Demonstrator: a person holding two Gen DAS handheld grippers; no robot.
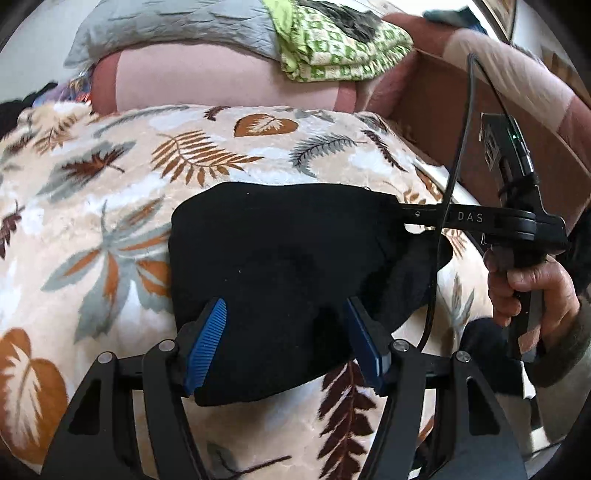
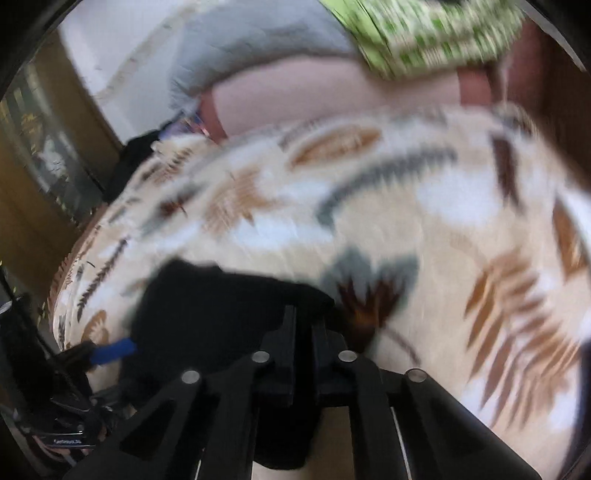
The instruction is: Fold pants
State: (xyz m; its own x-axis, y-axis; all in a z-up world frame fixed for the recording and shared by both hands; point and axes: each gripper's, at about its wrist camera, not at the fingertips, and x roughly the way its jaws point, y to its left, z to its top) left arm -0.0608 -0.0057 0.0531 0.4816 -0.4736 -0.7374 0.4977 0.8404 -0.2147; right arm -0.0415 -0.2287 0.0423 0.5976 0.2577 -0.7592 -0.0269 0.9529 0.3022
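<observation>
The black pants (image 1: 280, 266) lie folded into a compact bundle on the leaf-patterned blanket (image 1: 110, 206). My left gripper (image 1: 286, 332) is open, its blue pads (image 1: 208, 339) spread over the bundle's near edge, holding nothing. My right gripper (image 1: 400, 214) comes in from the right and is shut on the far right corner of the pants. In the blurred right wrist view its fingers (image 2: 303, 325) are closed together on the black cloth (image 2: 207, 306).
A pink sofa back (image 1: 221, 81) rises behind the blanket with a grey pillow (image 1: 177, 29) and a folded green patterned cloth (image 1: 340, 48) on it. A black cable (image 1: 454, 177) hangs across the right gripper. A brown wooden edge (image 1: 461, 103) is at right.
</observation>
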